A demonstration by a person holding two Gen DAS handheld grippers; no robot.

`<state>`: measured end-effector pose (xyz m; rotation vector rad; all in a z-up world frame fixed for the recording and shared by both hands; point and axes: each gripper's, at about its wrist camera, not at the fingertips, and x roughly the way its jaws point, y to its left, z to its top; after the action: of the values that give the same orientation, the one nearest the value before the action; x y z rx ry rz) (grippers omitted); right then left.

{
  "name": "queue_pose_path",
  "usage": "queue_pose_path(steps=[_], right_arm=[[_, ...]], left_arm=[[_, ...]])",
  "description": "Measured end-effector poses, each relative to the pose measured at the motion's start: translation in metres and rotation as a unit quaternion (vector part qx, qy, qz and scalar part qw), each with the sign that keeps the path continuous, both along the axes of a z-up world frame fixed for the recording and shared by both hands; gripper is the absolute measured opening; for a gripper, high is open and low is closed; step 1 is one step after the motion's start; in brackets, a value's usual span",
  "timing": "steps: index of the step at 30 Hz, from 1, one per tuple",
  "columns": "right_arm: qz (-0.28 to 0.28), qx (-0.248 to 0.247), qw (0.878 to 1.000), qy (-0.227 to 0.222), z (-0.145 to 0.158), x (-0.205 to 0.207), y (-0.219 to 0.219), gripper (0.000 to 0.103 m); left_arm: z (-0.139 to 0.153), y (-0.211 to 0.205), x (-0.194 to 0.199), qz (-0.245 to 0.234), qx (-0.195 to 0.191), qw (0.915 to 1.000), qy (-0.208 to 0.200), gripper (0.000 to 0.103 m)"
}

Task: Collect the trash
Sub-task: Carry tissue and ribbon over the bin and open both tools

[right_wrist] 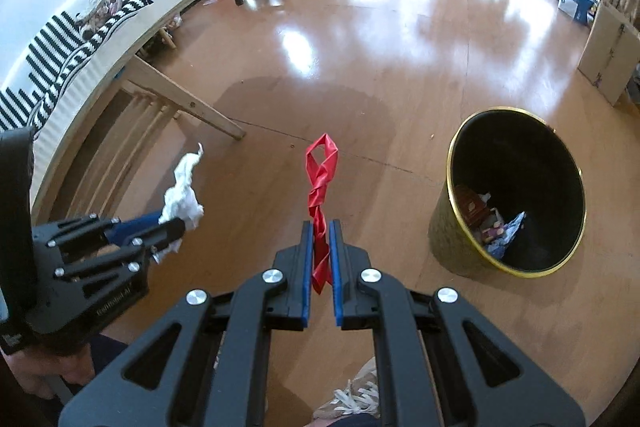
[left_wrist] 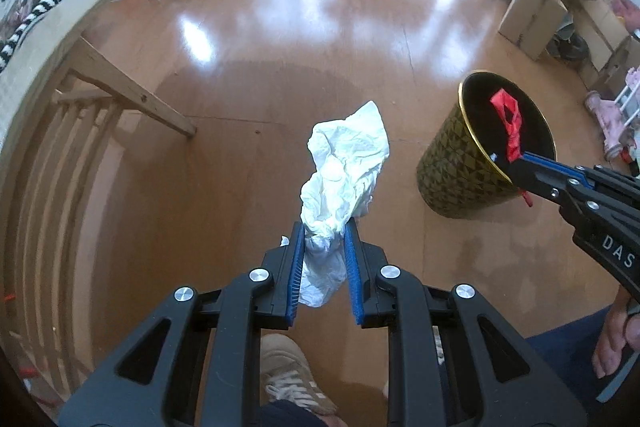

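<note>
- Left wrist view: the left gripper [left_wrist: 323, 227] pinches a crumpled white tissue [left_wrist: 344, 167] by its lower end; soft, featherlight, held above the wooden floor [left_wrist: 248, 75], left of the patterned bin [left_wrist: 452, 171].
- Right wrist view: the right gripper [right_wrist: 321, 227] clamps a twisted red plastic strip [right_wrist: 320, 187], limp and slick-looking, left of the bin's gold rim [right_wrist: 450, 163].

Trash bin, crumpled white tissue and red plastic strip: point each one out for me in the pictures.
trash bin [right_wrist: 454, 163]: right wrist view, on its gold rim at the left side.
crumpled white tissue [left_wrist: 348, 163]: left wrist view, on the middle of the wad above the claw.
red plastic strip [right_wrist: 320, 187]: right wrist view, on its twisted middle.
</note>
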<state>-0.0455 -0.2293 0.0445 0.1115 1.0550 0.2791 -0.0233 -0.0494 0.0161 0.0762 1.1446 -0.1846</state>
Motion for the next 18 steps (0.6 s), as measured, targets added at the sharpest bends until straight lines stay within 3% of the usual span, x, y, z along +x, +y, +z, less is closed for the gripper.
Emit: queue_pose_path(steps=[8, 18], right_arm=[[0.002, 0.003, 1.0, 0.006, -0.012, 0.002, 0.0, 0.009], [-0.04, 0.014, 0.999, 0.018, -0.019, 0.014, -0.035, 0.009]], left_arm=[[-0.014, -0.008, 0.009, 0.008, 0.004, 0.9999, 0.009, 0.019], [-0.013, -0.06, 0.023, -0.026, -0.003, 0.9996, 0.006, 0.019]])
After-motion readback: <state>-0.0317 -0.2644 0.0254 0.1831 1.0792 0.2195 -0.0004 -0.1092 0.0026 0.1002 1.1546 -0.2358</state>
